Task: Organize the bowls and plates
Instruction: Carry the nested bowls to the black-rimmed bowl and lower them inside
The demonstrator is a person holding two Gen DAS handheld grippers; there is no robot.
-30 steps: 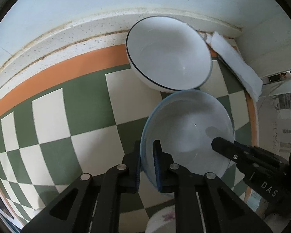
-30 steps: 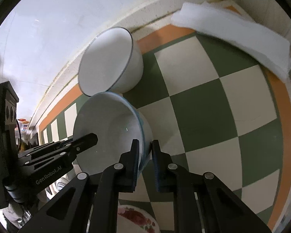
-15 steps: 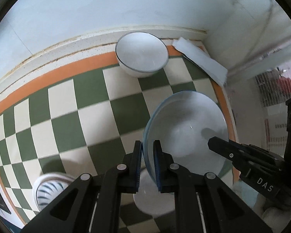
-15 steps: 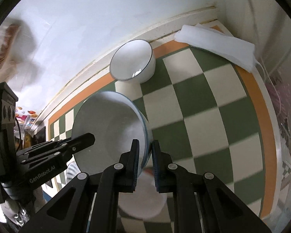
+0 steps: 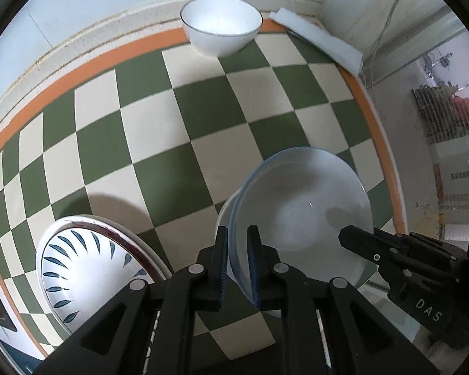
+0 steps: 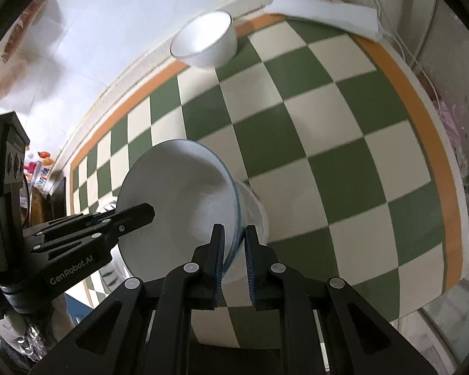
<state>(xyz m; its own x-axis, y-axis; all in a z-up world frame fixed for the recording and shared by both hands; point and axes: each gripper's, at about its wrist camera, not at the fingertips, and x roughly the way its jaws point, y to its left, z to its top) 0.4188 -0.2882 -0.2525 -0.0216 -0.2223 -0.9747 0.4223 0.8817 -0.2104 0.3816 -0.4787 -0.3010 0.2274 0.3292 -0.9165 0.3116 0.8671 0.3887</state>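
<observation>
Two hand-held grippers, left hand-held gripper (image 5: 237,262) and right hand-held gripper (image 6: 234,259), both clamped on one pale blue-rimmed bowl (image 5: 300,215), one white dark-rimmed bowl (image 5: 221,28) by the wall, one leaf-patterned plate (image 5: 87,275), checkered counter (image 5: 159,143)

Left hand-held gripper (image 5: 237,264) clamps the blue-rimmed bowl (image 5: 300,215) by its rim; right hand-held gripper (image 5: 347,237) grips the opposite rim. Patterned plate (image 5: 90,272) and white bowl (image 5: 221,29) rest on the checkered desk (image 5: 172,131).
</observation>
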